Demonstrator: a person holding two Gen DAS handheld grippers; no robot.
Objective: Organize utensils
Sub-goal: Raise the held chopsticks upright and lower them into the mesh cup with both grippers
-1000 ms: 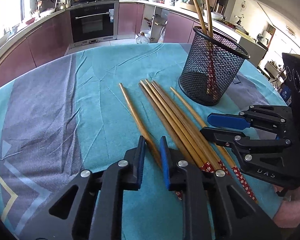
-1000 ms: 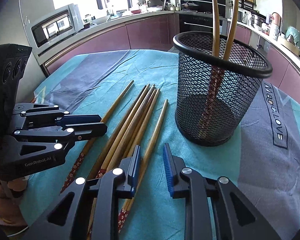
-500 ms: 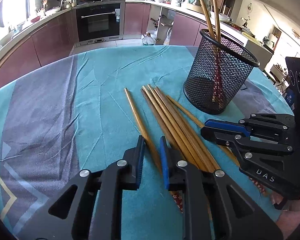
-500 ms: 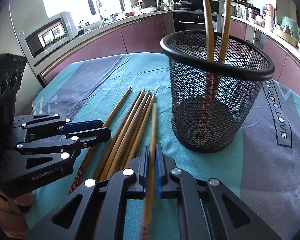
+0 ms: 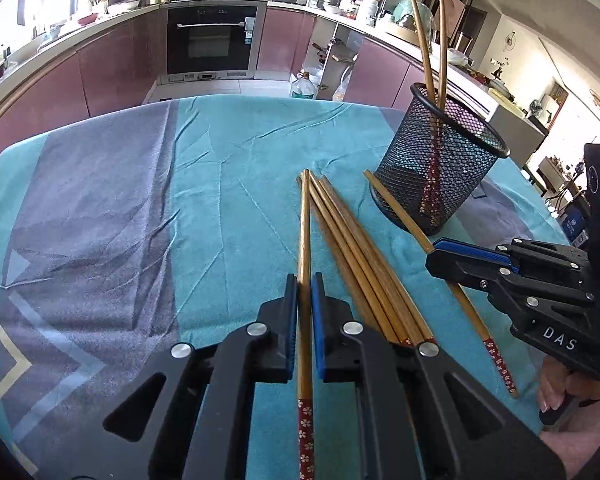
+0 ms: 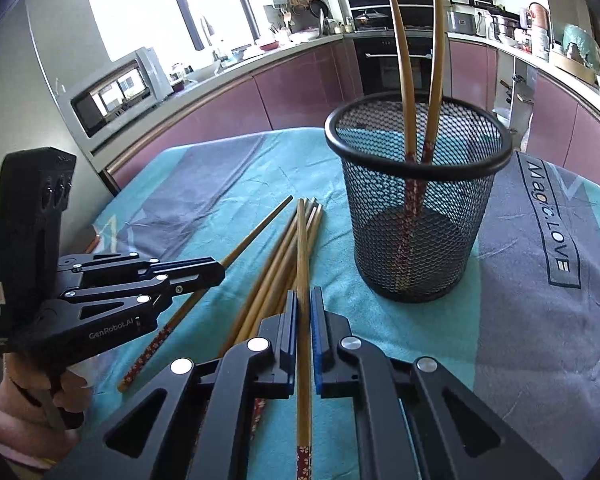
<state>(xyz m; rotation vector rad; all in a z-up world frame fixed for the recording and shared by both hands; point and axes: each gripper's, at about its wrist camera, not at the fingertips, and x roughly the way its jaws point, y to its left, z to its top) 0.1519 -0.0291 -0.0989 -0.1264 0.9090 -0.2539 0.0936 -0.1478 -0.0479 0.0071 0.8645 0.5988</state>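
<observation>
Both claws now clench one chopstick each, unlike a second ago: left gripper (image 5: 305,280) grips one chopstick (image 5: 305,224), right gripper (image 6: 304,294) another (image 6: 302,248). Loose chopsticks (image 5: 356,248) lie beyond; mesh cup (image 5: 440,168) at one o'clock.

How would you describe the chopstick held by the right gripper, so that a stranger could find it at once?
Start at the black mesh basket on the teal tablecloth; to its left lies a bundle of loose chopsticks. The held chopstick runs over that bundle, pinched between the blue pads of the right gripper. Unlike its neighbours, it is clamped and its tip points toward the kitchen counter.
</observation>
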